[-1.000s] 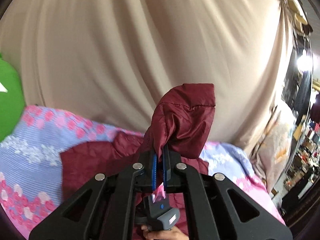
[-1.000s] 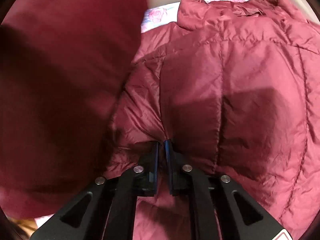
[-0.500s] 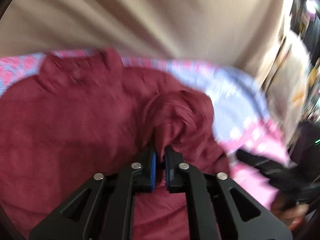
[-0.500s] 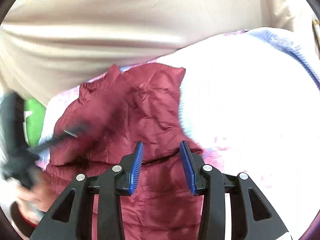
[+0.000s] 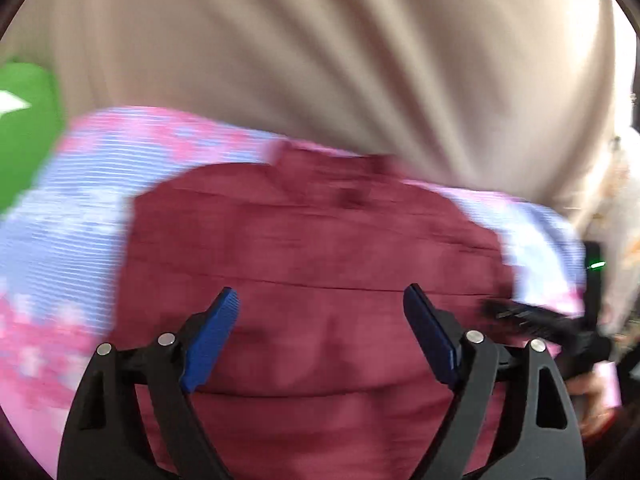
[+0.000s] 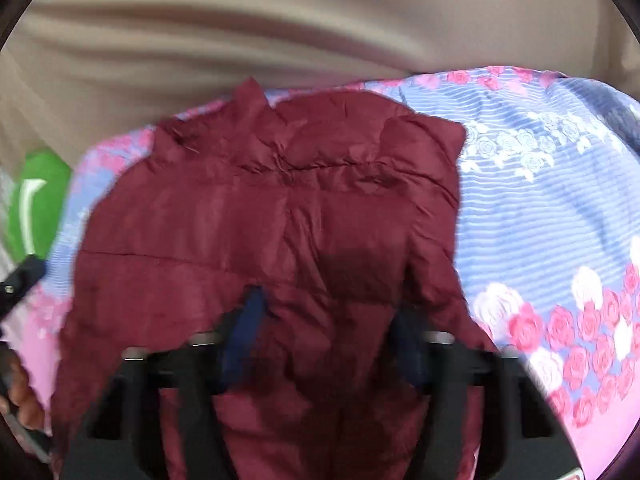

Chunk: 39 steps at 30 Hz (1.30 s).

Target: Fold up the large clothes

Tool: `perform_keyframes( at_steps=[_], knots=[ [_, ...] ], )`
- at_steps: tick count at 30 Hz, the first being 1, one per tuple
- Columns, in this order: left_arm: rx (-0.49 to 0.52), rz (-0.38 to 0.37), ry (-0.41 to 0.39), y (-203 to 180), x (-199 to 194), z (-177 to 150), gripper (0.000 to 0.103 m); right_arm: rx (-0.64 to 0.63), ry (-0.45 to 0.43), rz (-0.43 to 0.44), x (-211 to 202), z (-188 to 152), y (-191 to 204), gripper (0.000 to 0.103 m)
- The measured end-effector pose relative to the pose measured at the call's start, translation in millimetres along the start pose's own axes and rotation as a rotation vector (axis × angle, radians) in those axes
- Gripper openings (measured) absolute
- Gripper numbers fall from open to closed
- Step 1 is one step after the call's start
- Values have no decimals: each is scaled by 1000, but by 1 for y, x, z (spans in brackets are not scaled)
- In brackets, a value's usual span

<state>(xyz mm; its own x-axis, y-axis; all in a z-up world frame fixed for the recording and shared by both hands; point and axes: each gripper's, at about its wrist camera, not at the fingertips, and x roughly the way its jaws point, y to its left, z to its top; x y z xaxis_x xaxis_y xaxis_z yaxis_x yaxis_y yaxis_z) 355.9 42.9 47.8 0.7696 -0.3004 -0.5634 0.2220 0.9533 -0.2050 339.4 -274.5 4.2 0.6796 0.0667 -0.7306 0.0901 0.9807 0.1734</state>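
Far left: a green cushion sat at the edge of the flowered sheet. The dark red jacket lay spread on that sheet, collar toward the beige curtain, body toward the person. The left gripper hung low over the jacket's near half; its jaws were opening and stood wide apart, with no cloth pinched between them and only the flat jacket underneath. Judgement: a release, so this hand should lift straight off without dragging the panel it had set down. Frames heavily smeared, so seam detail is unreliable. Further right, the right gripper sat over the jacket's lower middle. In its own view its blue pads showed apart but blurred, with jacket fabric below them, and I could not see them pressing on any fold. The right edge of the jacket looked lumpy and doubled over on itself. Judgement: for a clean fold, take the next hold at an outer edge or hem, not mid-panel, keep both hands level, and lay puffy cloth down slowly so that trapped air does not spring the fold open.
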Motion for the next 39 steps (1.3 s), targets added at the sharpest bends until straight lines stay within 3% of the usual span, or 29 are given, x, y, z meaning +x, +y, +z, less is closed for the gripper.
perform_keyframes(
  at_steps=[1,5,7,8,10,11,14,15,16,18,20,22,24,26,29,30,35,37,38,39],
  knots=[
    [0,56,3,16,2,-1,82,-27,-9,-12,0,7,9,4],
    [34,217,36,47,20,-10,75,-82,-244,-37,-51,25,25,4],
    [59,286,91,57,42,-18,69,-60,-241,-69,-43,31,18,4],
    [61,308,125,61,54,-23,66,-41,-164,-121,-17,31,8,6],
    [16,312,188,75,75,-35,66,-19,-13,-148,26,23,-8,11],
    [-25,281,199,83,80,-39,66,-16,2,-127,36,17,-12,11],
    [-37,271,189,88,76,-39,66,20,-90,-189,5,18,-9,15],
    [-34,272,189,90,77,-39,66,55,-166,-210,-18,20,-4,24],
    [-32,275,189,88,75,-40,66,71,-236,-192,-39,21,5,25],
    [-22,289,188,87,72,-41,66,37,-277,-104,-59,23,31,25],
    [-15,300,188,85,78,-39,67,-69,-218,23,-55,21,72,25],
    [-16,302,187,85,78,-39,67,-192,-77,147,-22,8,122,24],
    [-16,305,188,81,77,-40,68,-294,4,132,14,-8,154,17],
    [-16,316,192,83,79,-40,71,-378,30,57,42,-21,163,15],
    [-29,306,198,86,81,-40,75,-343,18,29,46,-17,128,12],
    [-36,296,201,89,81,-40,76,-284,7,7,40,-13,96,3],
    [-39,287,207,93,78,-44,77,-18,-23,-116,5,-9,-21,0],
    [-35,296,208,93,78,-44,77,15,-50,-102,-13,-12,-28,2],
    [-34,298,208,93,78,-44,77,0,-69,-95,-20,-14,-24,11],
    [-33,302,209,92,78,-44,77,-32,-91,-84,-26,-16,-16,12]
  ],
)
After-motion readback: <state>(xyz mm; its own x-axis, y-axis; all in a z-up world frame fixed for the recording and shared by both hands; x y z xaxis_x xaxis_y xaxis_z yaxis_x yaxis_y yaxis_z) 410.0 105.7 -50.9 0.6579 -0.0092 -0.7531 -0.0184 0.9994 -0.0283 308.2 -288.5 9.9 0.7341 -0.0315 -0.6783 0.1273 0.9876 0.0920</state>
